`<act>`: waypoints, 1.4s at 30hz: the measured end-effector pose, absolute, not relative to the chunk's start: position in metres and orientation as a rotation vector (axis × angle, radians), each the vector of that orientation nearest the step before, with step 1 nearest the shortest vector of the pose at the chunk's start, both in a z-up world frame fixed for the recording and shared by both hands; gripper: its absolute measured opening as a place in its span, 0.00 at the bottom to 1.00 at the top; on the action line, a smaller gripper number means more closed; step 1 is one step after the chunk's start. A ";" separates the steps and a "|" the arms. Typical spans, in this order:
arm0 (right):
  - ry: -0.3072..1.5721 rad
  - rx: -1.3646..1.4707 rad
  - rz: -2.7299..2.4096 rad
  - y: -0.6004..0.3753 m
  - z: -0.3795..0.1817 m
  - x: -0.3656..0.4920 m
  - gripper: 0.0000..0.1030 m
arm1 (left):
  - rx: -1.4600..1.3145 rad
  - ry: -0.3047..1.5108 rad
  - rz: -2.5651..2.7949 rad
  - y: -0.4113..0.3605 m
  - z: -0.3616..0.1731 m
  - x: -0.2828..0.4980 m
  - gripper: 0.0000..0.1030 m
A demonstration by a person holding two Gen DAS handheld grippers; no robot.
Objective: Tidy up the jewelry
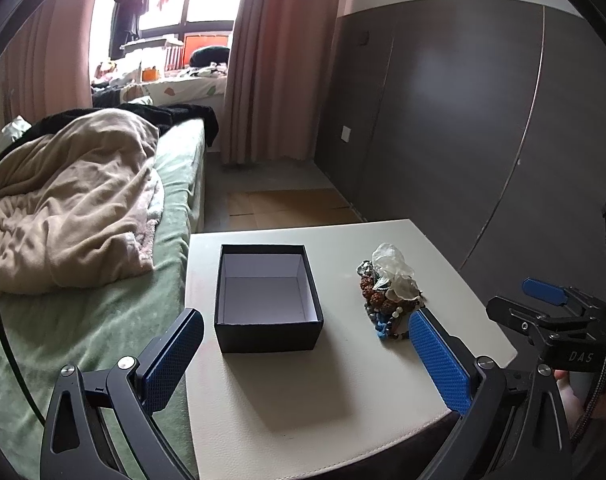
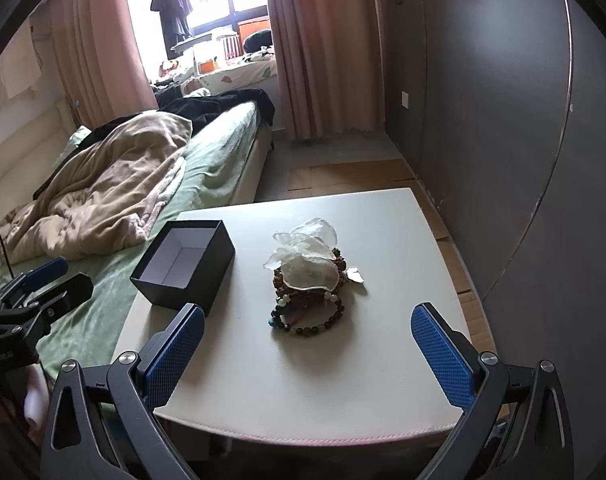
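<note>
A black open box point(image 1: 268, 296) with a white empty inside sits on the white table point(image 1: 303, 400); it also shows in the right wrist view point(image 2: 183, 264). A heap of bead bracelets with a clear crumpled bag on top point(image 1: 391, 292) lies to its right, and shows in the right wrist view point(image 2: 309, 280). My left gripper point(image 1: 305, 354) is open and empty, above the table's near edge in front of the box. My right gripper point(image 2: 307, 348) is open and empty, just short of the heap.
A bed point(image 1: 83, 280) with a green sheet and a beige blanket borders the table's left side. A dark grey wall panel point(image 1: 463, 120) stands to the right. Cardboard lies on the floor point(image 1: 287, 204) beyond the table.
</note>
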State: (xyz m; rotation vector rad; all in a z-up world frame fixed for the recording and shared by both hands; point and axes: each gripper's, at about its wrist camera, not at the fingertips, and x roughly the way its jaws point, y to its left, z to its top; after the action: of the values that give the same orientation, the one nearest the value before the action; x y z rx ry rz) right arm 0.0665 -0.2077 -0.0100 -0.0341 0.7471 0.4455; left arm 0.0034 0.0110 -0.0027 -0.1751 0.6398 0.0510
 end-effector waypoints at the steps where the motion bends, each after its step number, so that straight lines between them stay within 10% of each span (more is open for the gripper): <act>1: 0.747 -0.033 0.445 -0.208 -0.010 0.067 1.00 | -0.175 0.641 0.051 0.011 -0.003 0.003 0.99; 42: 0.753 0.010 0.443 -0.217 -0.009 0.070 1.00 | -0.167 0.649 0.050 0.007 -0.003 0.007 0.99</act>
State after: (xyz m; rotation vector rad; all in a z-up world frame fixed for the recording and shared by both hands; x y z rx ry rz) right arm 0.0705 -0.2174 -0.0086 0.0103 0.7525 0.4434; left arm 0.0074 0.0066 -0.0034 -0.1672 0.6491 0.0498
